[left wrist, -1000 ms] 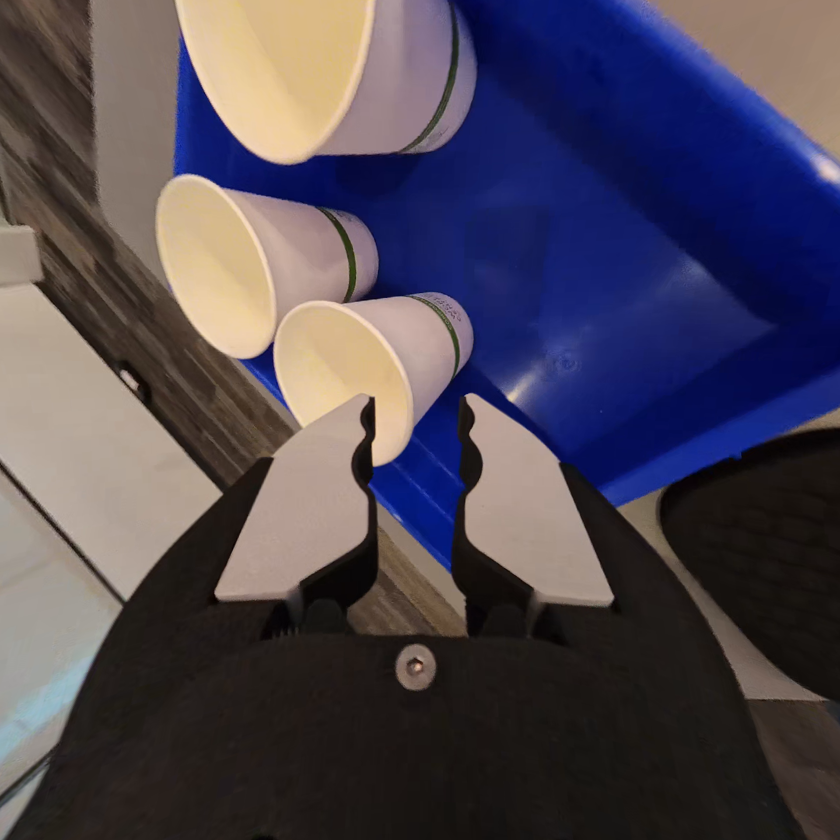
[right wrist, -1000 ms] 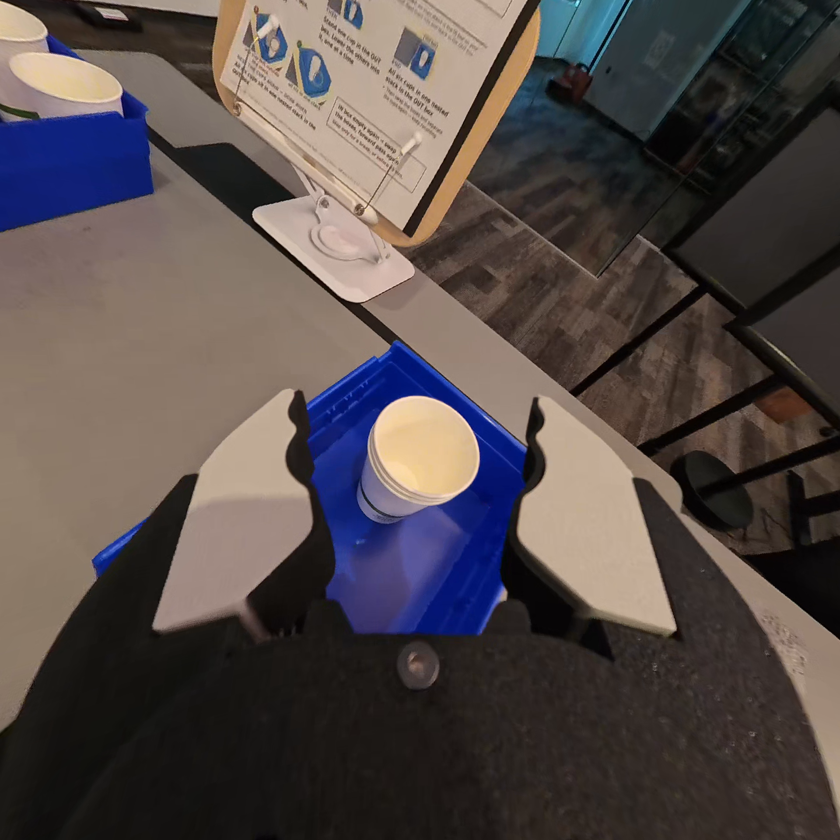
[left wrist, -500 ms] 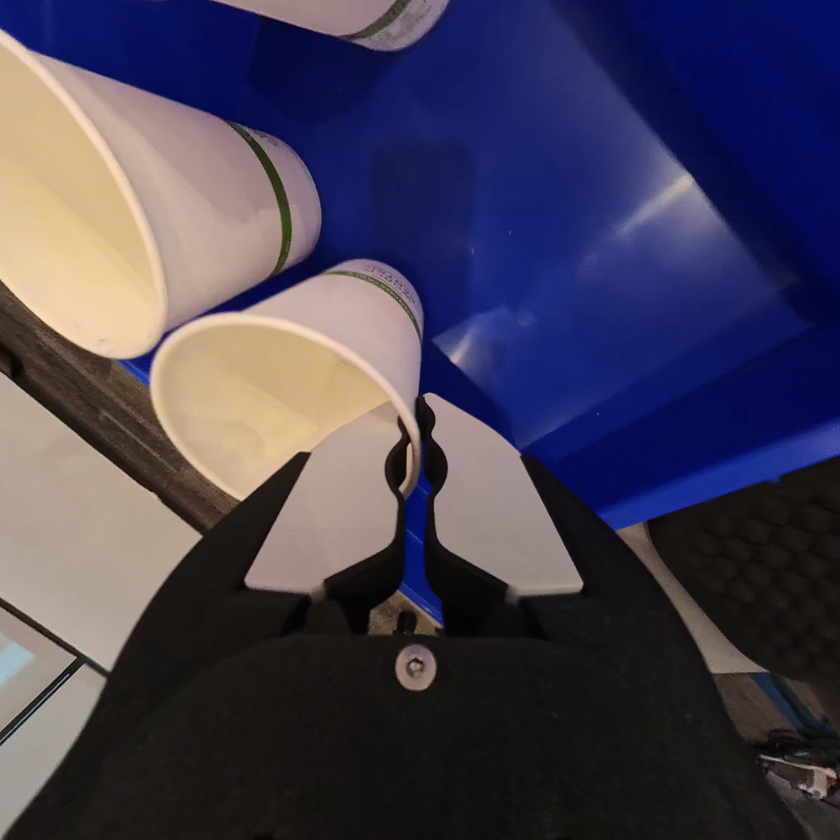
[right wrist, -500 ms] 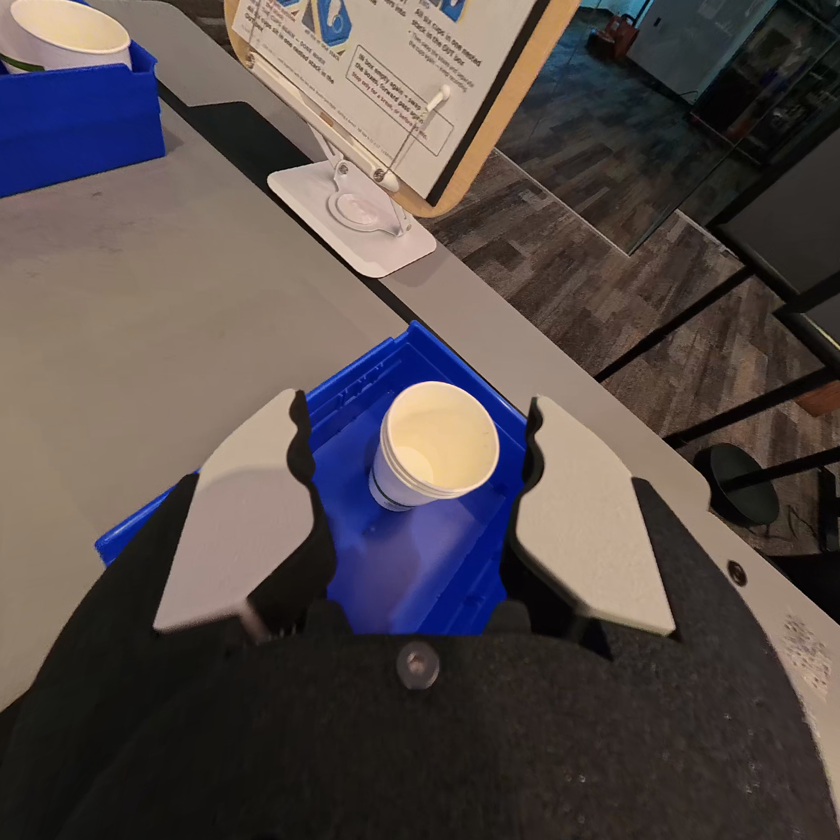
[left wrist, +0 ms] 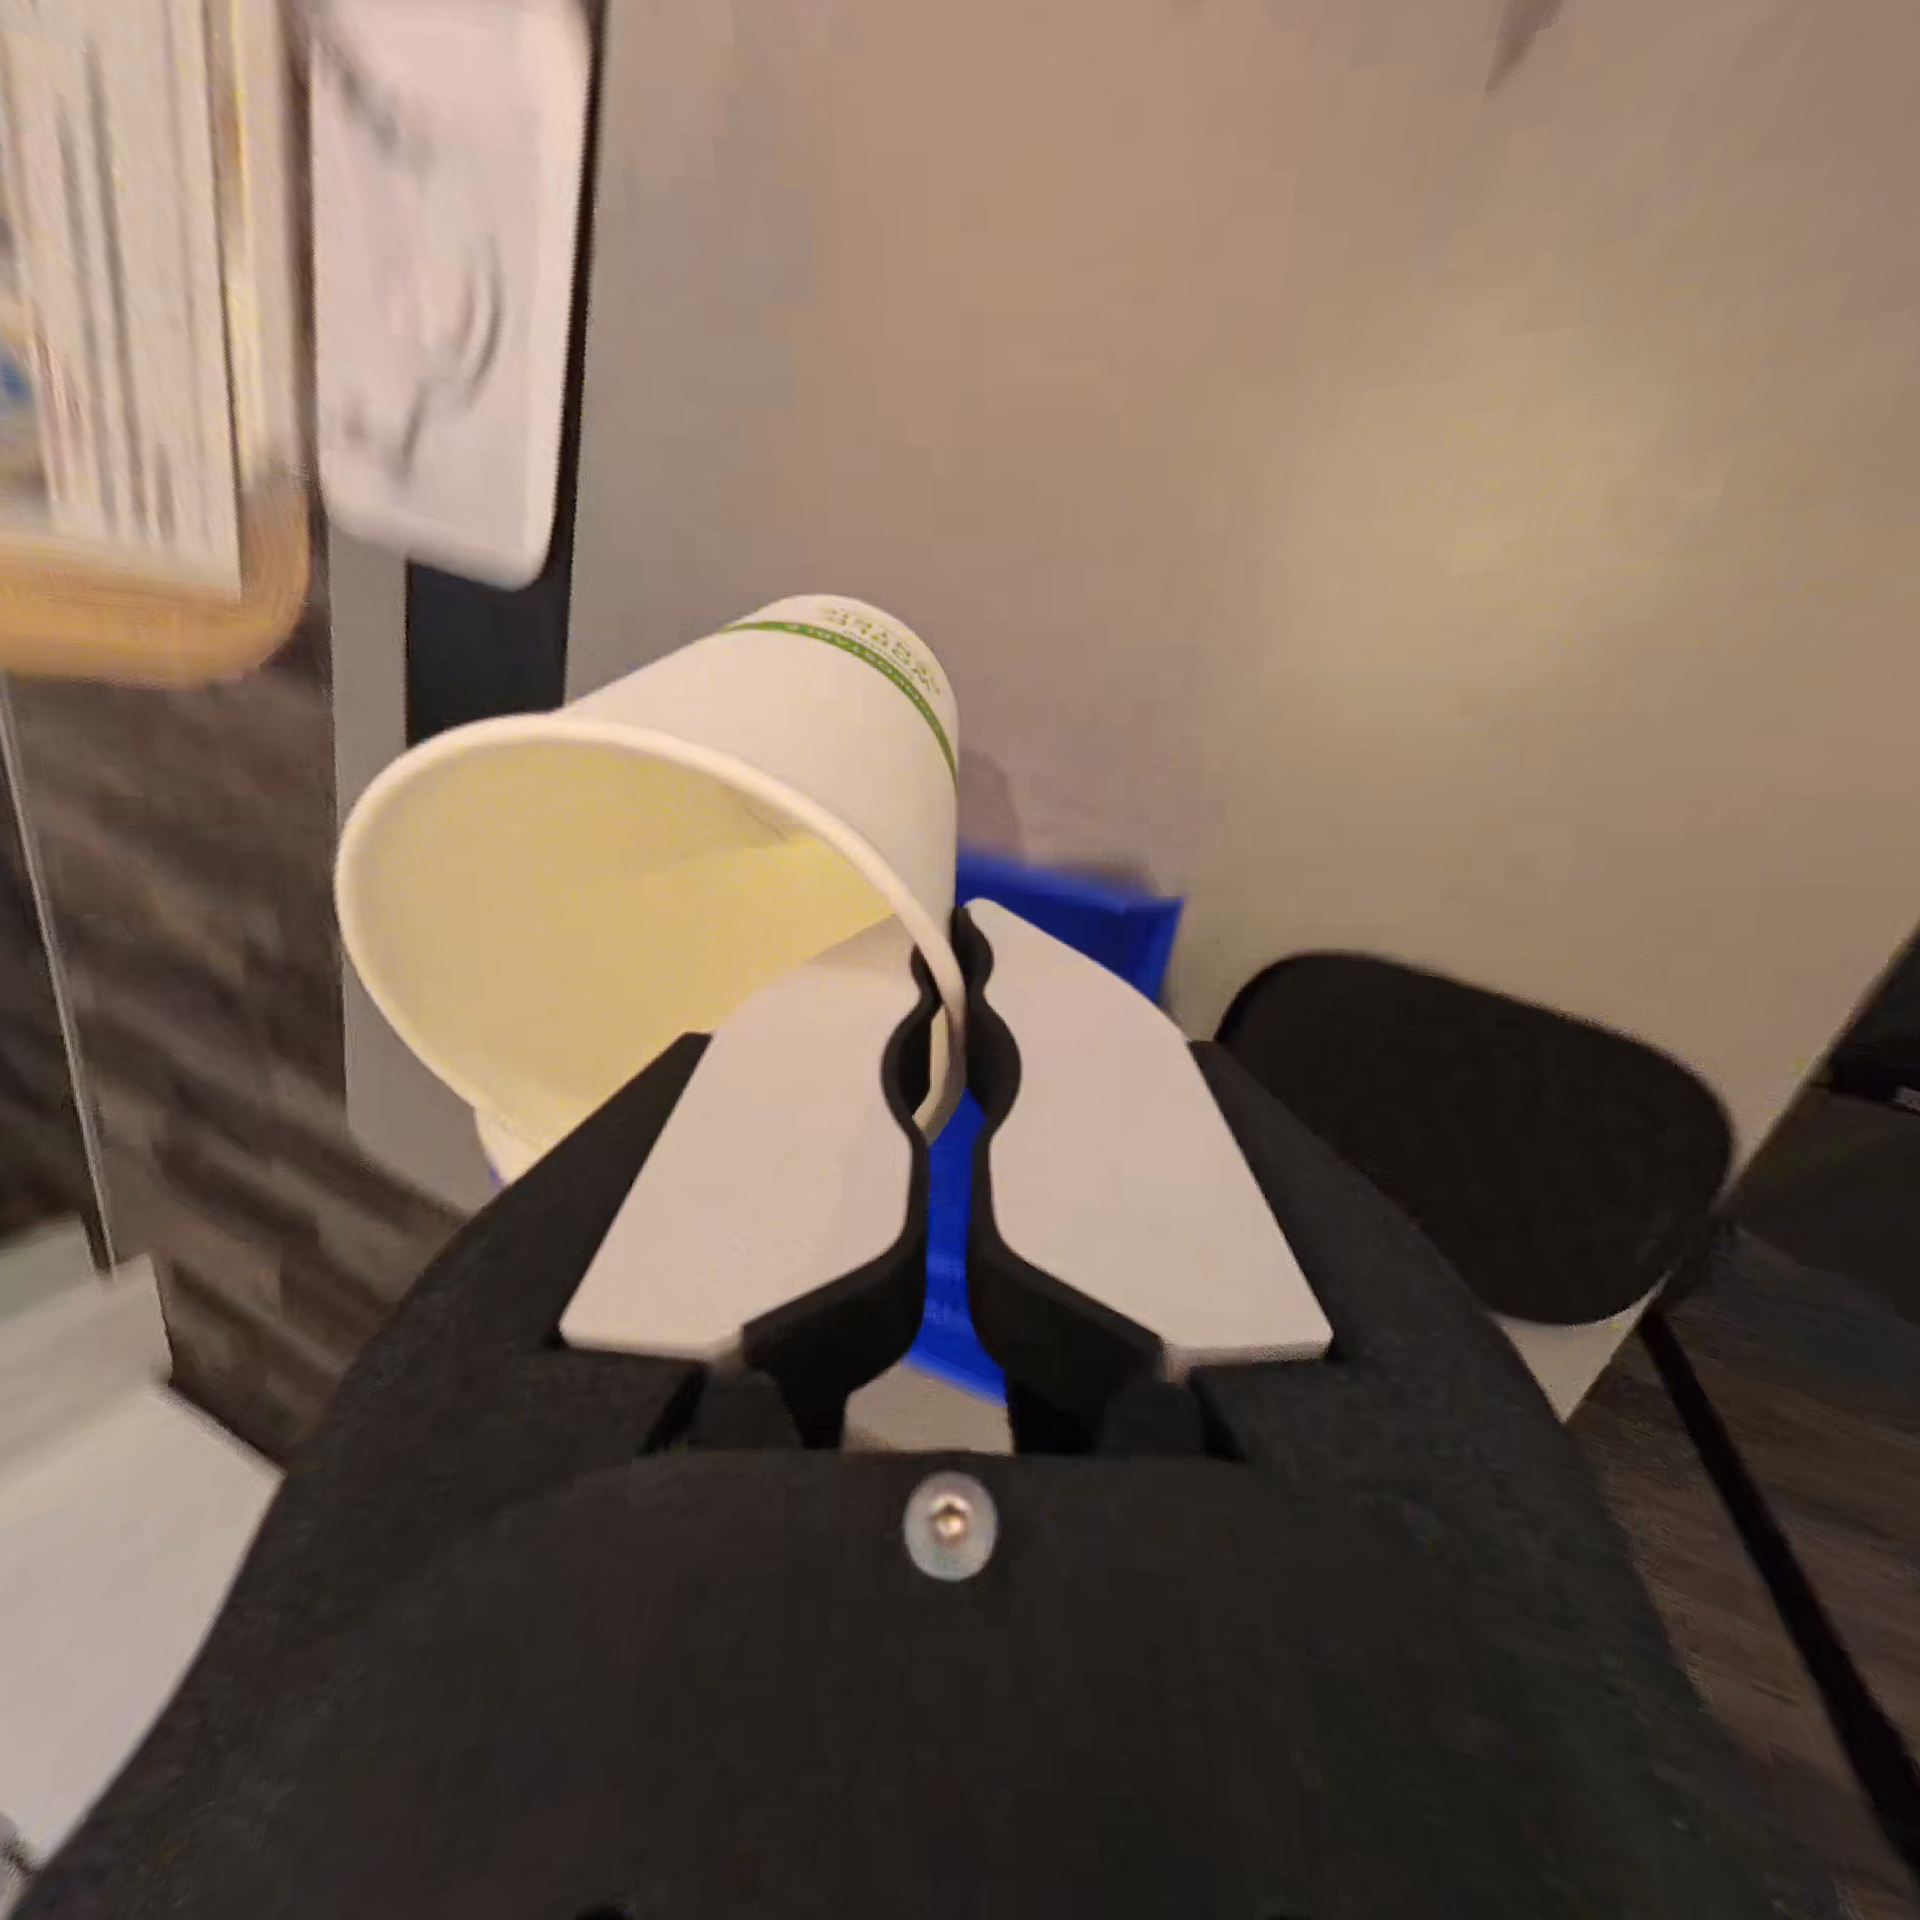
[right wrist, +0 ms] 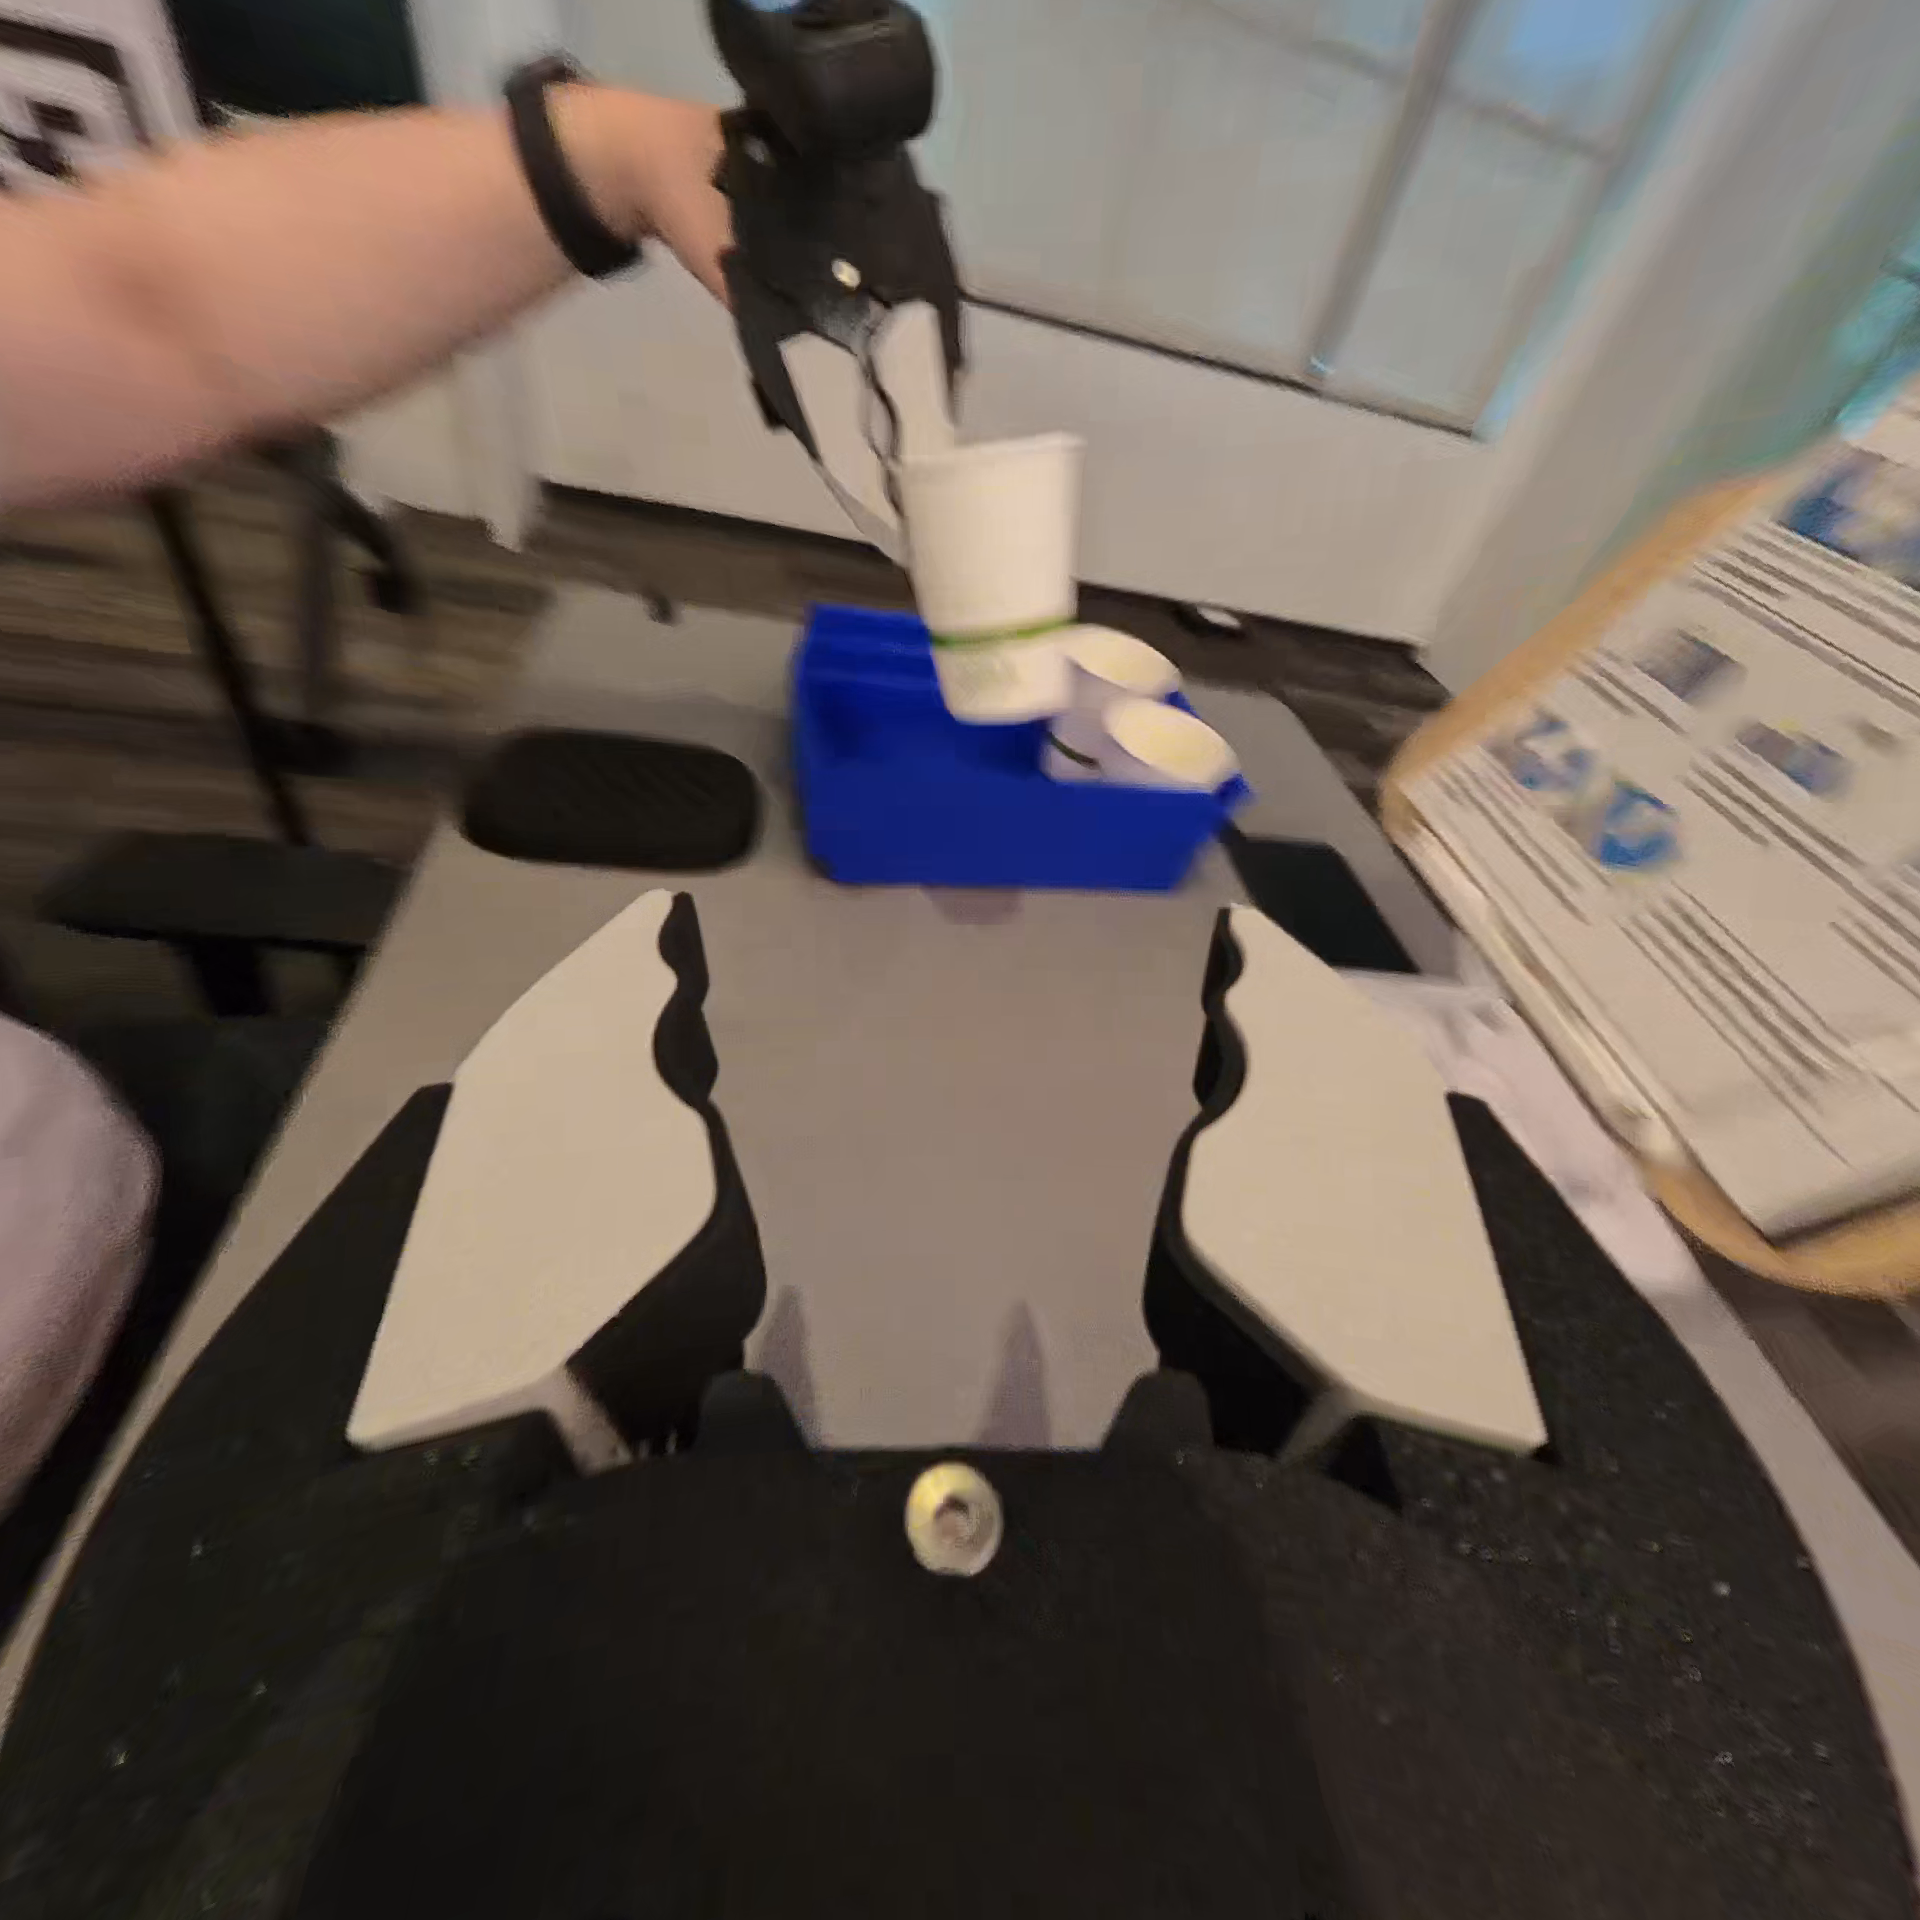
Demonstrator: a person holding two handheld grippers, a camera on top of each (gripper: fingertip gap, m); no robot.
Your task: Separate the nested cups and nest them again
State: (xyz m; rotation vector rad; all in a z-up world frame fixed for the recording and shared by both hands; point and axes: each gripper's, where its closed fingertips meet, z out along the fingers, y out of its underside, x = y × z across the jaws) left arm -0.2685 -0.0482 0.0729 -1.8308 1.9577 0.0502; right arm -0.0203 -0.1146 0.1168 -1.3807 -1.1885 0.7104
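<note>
We hold the left gripper (left wrist: 954, 961) clenched on the rim of a white paper cup (left wrist: 665, 883), one finger inside the mouth and one outside, so the cup hangs from its lip. In the right wrist view that same cup (right wrist: 992, 577) hangs upright in the air above the blue bin (right wrist: 997, 821), clear of it, with the left gripper (right wrist: 894, 457) pinching its rim from above. Two more paper cups (right wrist: 1143, 707) stand in the bin's right end, just beside the raised cup's base. The bin sits toward the far edge of the grey tabletop (right wrist: 935, 1091), with a black pad (right wrist: 613, 800) beside it at the far left corner. An instruction board (right wrist: 1683, 831) leans along the right edge, blurred.

Our right gripper (right wrist: 951, 966) hovers over the bare middle of the tabletop, its fingers (right wrist: 582, 1164) spread wide and holding nothing.
</note>
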